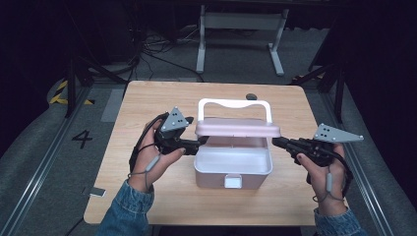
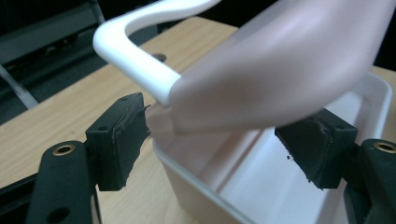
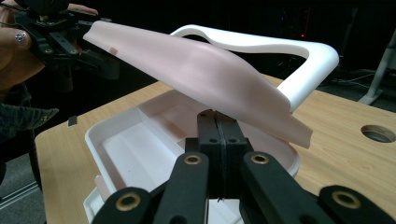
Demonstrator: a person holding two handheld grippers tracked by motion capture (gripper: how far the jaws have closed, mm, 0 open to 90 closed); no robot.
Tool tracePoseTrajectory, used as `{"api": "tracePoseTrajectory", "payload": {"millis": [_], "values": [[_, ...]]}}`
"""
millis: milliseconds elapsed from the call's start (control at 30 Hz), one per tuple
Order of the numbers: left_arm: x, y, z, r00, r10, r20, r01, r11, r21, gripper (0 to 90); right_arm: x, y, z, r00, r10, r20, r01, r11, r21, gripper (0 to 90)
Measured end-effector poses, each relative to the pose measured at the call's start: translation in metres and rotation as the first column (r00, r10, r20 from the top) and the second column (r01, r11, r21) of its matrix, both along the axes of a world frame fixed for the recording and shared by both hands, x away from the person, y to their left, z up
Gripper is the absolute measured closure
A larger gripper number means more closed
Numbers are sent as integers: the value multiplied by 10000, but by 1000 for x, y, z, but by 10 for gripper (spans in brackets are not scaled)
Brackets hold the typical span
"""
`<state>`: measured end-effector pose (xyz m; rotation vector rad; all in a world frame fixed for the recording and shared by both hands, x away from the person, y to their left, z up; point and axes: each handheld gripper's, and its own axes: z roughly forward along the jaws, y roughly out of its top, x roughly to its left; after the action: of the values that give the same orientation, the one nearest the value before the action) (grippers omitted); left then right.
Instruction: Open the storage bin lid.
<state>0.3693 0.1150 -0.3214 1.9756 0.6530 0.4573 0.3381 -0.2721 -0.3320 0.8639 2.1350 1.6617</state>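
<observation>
A white box is set at the middle of the table, open, its shallow interior seen bare. A latch tab is noted on the near wall. The pale pink lid is held raised and roughly level over the rear half. A white handle is stood up behind the lid.

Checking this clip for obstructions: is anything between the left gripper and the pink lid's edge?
Nothing visible does. The left gripper is open, and the lid corner sits in the gap above the box.
</observation>
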Motion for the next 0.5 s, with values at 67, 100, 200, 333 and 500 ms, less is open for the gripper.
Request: {"api": "tracePoseTrajectory", "payload": {"millis": [67, 100, 200, 333, 500], "values": [[1, -2, 0, 9999, 33, 123, -31, 9998, -193, 259, 0, 0, 0, 10000, -10, -15, 10, 10000, 67, 900], [1, -4, 0, 9997, 95, 227, -88, 9994, -329, 260, 0, 0, 0, 10000, -5, -65, 6, 9999, 107, 900], [3, -6, 1, 9989, 170, 444, -139, 9974, -708, 270, 0, -2, -1, 9998, 27, -213, -21, 9996, 279, 900], [4, -9, 2, 9974, 117, 706, -55, 9961, -885, 286, -2, -5, -1, 9997, -102, -244, 111, 9992, 386, 900], [3, -14, 3, 9971, -115, 754, 186, 9953, -948, 369, -3, -10, -3, 9989, -301, -346, 318, 9983, 485, 900]]}}
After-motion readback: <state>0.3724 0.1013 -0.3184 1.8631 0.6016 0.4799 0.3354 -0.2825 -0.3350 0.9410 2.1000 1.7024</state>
